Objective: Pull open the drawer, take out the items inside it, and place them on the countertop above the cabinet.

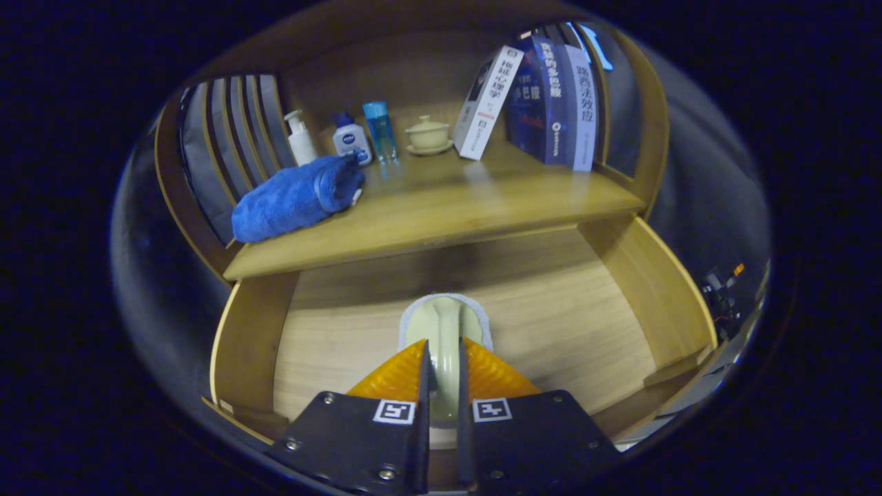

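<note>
From the gripper view, the gripper [442,372] was nearly shut, both fingers [396,375] pressing the handle of a pale long-handled brush [444,331] that sat in the open drawer [344,331]. It looked light and rigid, probably smooth plastic, so the handle seemed the sensible hold, though it might slip. The drawer's side walls rose on either hand, and the countertop [441,207] edge overhung just beyond. Bare wood lay between a rolled blue towel [296,196] and the leaning books [537,96], well clear of the lidded cup [428,134].
</note>
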`<state>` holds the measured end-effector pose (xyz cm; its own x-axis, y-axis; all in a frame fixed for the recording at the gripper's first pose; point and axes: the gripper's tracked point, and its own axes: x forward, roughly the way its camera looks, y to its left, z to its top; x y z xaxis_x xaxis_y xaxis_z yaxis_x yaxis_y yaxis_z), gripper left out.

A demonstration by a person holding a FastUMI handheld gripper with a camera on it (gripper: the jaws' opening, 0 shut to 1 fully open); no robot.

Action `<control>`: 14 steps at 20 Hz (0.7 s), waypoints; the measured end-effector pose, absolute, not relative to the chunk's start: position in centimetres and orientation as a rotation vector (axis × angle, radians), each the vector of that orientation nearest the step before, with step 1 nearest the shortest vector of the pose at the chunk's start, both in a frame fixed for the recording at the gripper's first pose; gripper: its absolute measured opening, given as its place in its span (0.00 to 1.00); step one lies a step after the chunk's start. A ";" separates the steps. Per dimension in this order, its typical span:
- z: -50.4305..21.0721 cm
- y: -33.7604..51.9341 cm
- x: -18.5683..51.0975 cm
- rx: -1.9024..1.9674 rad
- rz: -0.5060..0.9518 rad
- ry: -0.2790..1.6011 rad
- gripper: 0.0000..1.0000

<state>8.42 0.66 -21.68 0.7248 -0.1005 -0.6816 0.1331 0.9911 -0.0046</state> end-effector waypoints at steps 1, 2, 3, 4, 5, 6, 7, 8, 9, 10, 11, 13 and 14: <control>-20.5 0.9 8.5 0.045 -0.116 0.718 0.16; -19.1 1.1 8.7 0.040 -0.112 0.675 0.16; -17.7 1.2 8.8 0.034 -0.109 0.635 0.16; -16.5 1.4 8.9 0.032 -0.101 0.598 0.16; -15.1 1.9 8.9 0.036 -0.087 0.560 0.16; -13.5 2.1 8.9 0.041 -0.082 0.516 0.16; -11.7 2.4 8.9 0.045 -0.075 0.468 0.16; -10.0 2.6 8.9 0.052 -0.065 0.421 0.16; -8.2 3.0 8.9 0.059 -0.057 0.368 0.16; -6.6 3.0 9.1 0.064 -0.054 0.322 0.16; -4.9 3.2 9.1 0.071 -0.053 0.283 0.16; -2.1 4.2 8.7 0.068 -0.031 0.213 0.16; -0.9 4.7 8.6 0.057 -0.021 0.187 0.16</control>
